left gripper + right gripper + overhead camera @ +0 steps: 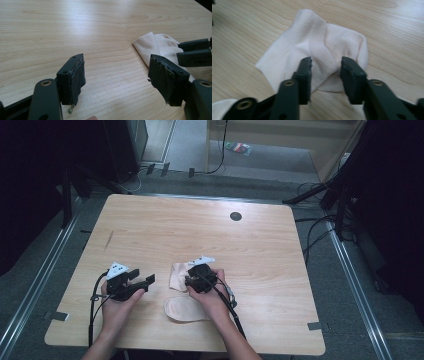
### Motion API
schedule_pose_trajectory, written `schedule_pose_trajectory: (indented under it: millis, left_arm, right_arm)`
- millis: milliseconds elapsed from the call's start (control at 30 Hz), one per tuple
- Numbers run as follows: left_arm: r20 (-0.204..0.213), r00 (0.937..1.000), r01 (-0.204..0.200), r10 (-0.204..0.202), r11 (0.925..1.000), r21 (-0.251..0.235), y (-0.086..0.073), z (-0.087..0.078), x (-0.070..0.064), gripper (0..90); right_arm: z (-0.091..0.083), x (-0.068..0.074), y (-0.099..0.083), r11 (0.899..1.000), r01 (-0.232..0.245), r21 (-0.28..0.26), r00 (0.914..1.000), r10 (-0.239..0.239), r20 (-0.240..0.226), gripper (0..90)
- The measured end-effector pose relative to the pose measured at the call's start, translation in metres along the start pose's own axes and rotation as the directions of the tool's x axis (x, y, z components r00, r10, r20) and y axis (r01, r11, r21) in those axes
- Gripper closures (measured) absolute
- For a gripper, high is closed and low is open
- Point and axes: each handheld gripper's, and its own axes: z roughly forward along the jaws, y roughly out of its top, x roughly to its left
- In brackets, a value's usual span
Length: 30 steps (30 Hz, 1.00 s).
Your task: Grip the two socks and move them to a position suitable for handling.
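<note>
High view first: nearest the person, a flat cream sock (pixel 186 309) is seen lying on the wooden table (pixel 210 230), just beside the right hand (pixel 212 297), whose wrist covers part of its right end. The right gripper (pixel 192 279) is held just beyond that sock, over a second, crumpled cream sock (pixel 179 274), much of which is hidden beneath the gripper's black body. The left gripper (pixel 145 281) is held in the left hand (pixel 117 307) well to the left, with bare tabletop under its tips; cables are seen trailing back from both grippers toward the table's near edge.

In the right gripper view, the right gripper (pixel 325 72) is shown partly spread, its jaws set astride a raised ridge of the crumpled sock (pixel 317 42). Whether the pads are pressed against the cloth or merely beside it cannot be told, since the picture is blurred there. A sliver of the flat sock (pixel 219 108) is cut off at the bottom left corner.

In the left gripper view, the left gripper (pixel 116 75) is shown spread wide, with nothing between its jaws. Beyond its right jaw the crumpled sock (pixel 155 45) is partly hidden, and the tips of the right gripper (pixel 193 51) are seen over it, cut off by the right edge.

Farther off, a dark round spot (pixel 235 216) is seen on the table near its far edge.
</note>
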Motion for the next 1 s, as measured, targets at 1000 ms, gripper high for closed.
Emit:
schedule_pose_trajectory:
  millis: [1000]
  left_arm:
    - [0.104,0.9884,-0.115,0.111,0.9926,0.038,-0.001,0.021,-0.038,56.2]
  right_arm:
    - [-0.075,0.062,0.053,0.969,0.099,-0.228,0.9861,-0.126,-0.108,88.4]
